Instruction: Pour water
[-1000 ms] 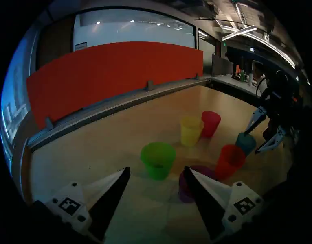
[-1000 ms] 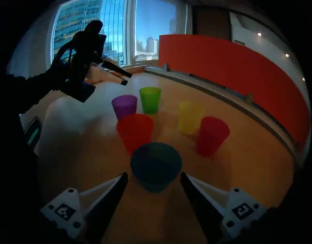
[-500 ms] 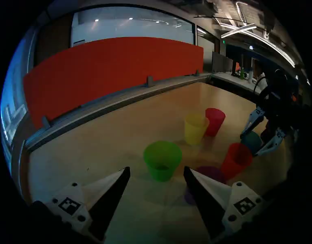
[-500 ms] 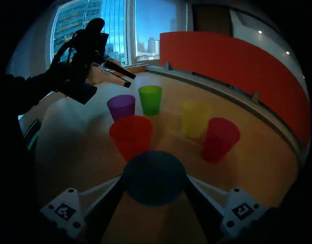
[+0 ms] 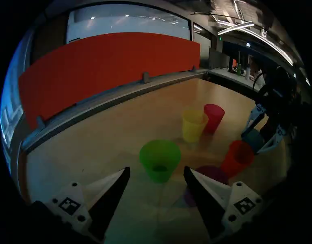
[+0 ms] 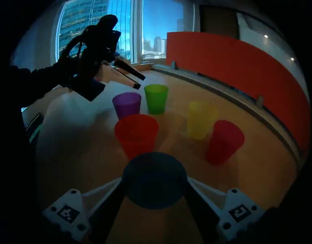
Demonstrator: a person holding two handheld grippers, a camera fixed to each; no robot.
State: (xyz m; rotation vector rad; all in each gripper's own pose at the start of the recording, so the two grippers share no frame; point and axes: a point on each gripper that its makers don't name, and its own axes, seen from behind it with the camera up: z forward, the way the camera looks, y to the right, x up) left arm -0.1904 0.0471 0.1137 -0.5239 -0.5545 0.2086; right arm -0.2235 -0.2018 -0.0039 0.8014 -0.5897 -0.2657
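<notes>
My right gripper (image 6: 154,181) is shut on a teal cup (image 6: 154,191), whose round rim sits between both fingers. In the left gripper view the same teal cup (image 5: 253,140) shows at the far right, held between the right gripper's white fingers (image 5: 253,118). My left gripper (image 5: 156,174) is open, and a green cup (image 5: 160,159) stands just ahead of its gap. A purple cup (image 5: 209,173) is partly hidden behind its right finger. In the right gripper view the left gripper (image 6: 133,78), held by a hand, hovers over the purple cup (image 6: 126,104).
Other cups stand on the wooden table (image 6: 253,179): orange (image 6: 135,133), green (image 6: 156,97), yellow (image 6: 201,118) and red (image 6: 224,141). A long red panel (image 5: 107,69) runs along the table's far edge. Windows are behind the left gripper.
My right gripper moved forward around the teal cup and shut on it. My left gripper shifted slightly, bringing the green cup closer to its gap.
</notes>
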